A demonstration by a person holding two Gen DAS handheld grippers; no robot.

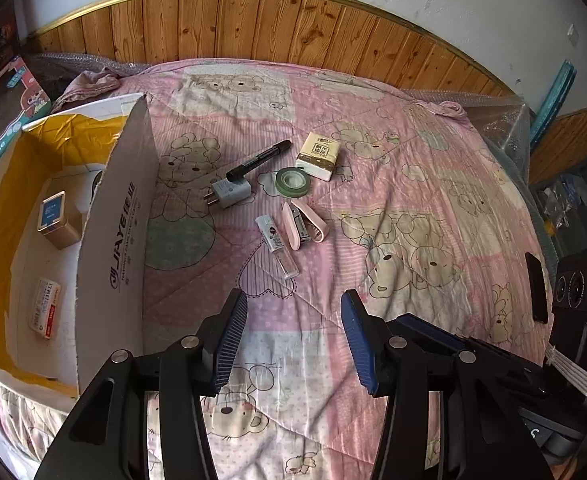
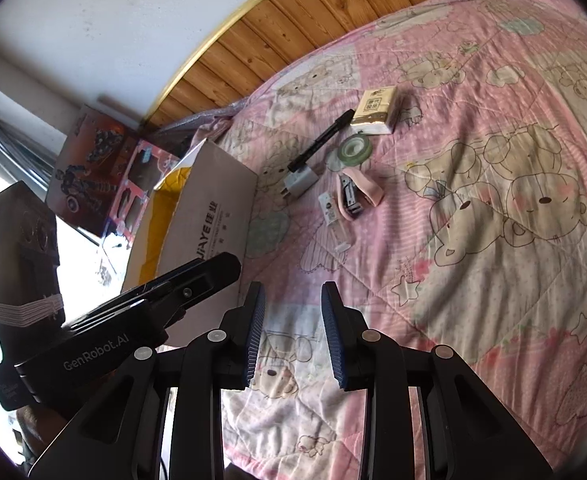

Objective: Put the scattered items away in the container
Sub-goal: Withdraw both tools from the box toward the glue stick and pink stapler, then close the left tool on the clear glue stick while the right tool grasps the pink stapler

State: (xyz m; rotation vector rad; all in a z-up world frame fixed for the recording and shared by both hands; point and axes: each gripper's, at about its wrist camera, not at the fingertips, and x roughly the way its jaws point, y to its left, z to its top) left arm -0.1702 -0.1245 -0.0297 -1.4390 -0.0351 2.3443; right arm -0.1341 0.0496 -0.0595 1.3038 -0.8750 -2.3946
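Observation:
An open cardboard box with a yellow lining stands at the left on the bed; inside lie a small tan tin and a white packet. Scattered beside it are a black marker, a white plug adapter, a green tape roll, a tissue pack, a pink stapler and a clear tube. My left gripper is open and empty, short of the items. My right gripper is open and empty too.
A pink quilt with a bear print covers the bed, backed by a wood-panelled headboard. Toy boxes lean against the wall left of the container. A black phone lies near the quilt's right edge.

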